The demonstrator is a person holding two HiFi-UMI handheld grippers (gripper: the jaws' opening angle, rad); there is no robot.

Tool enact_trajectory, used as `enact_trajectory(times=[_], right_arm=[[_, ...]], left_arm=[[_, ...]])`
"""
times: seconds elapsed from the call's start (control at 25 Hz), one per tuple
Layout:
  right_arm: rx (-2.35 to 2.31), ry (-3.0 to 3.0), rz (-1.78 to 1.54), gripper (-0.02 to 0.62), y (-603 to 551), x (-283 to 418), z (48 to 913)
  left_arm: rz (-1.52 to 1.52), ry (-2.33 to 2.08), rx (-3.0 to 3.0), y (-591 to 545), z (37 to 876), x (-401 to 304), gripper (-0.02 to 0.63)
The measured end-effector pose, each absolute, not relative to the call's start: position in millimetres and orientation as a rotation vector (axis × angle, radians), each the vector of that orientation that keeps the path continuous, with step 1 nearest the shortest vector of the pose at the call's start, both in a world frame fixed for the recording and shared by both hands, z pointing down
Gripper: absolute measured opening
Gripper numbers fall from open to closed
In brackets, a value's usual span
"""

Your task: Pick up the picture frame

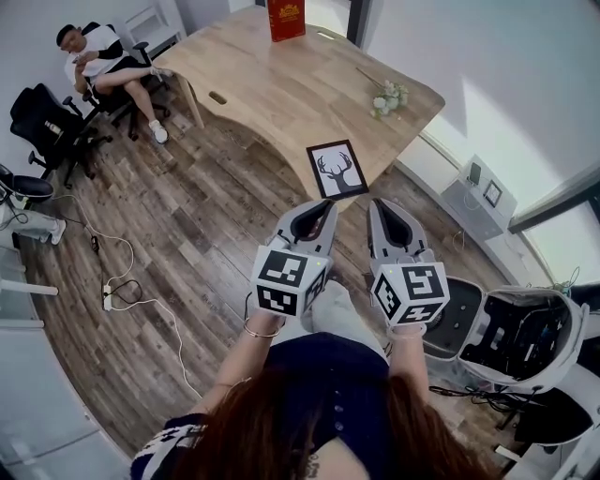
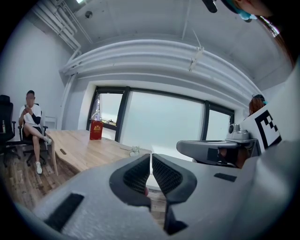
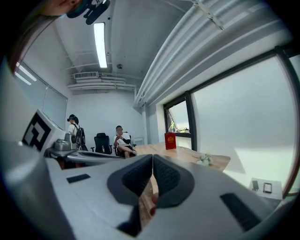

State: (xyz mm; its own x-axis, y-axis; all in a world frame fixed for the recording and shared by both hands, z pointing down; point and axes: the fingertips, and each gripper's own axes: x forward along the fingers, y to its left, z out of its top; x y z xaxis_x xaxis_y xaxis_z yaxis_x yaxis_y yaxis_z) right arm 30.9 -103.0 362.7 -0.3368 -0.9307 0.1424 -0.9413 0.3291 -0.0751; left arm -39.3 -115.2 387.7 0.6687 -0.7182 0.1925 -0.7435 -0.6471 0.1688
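A black picture frame (image 1: 337,169) with a white stag print lies flat at the near corner of the wooden table (image 1: 281,89). My left gripper (image 1: 330,208) hangs just short of the frame's near edge, jaws shut with nothing between them. My right gripper (image 1: 376,208) floats beside it to the right, level with it, also shut and empty. In the left gripper view the shut pads (image 2: 140,173) hide the frame; the table (image 2: 89,150) stretches beyond. From the right gripper view only the shut pads (image 3: 166,176) and the table (image 3: 187,153) show.
A red box (image 1: 285,19) stands at the table's far edge and a small white flower bunch (image 1: 388,97) lies near its right edge. A seated person (image 1: 103,66) and black office chairs (image 1: 47,127) are at far left. Cables (image 1: 117,281) trail over the wood floor; open grey cases (image 1: 516,333) sit at right.
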Motion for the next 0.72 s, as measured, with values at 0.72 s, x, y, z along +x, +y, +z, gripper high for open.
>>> enact_trajectory(times=[0.72], right_arm=[[1.657,-2.430,0.274,0.028,-210.2,66.1,403.3]], left_arm=[[0.215,-1.230,2.582,-214.0,418.6,-12.9,0.035]])
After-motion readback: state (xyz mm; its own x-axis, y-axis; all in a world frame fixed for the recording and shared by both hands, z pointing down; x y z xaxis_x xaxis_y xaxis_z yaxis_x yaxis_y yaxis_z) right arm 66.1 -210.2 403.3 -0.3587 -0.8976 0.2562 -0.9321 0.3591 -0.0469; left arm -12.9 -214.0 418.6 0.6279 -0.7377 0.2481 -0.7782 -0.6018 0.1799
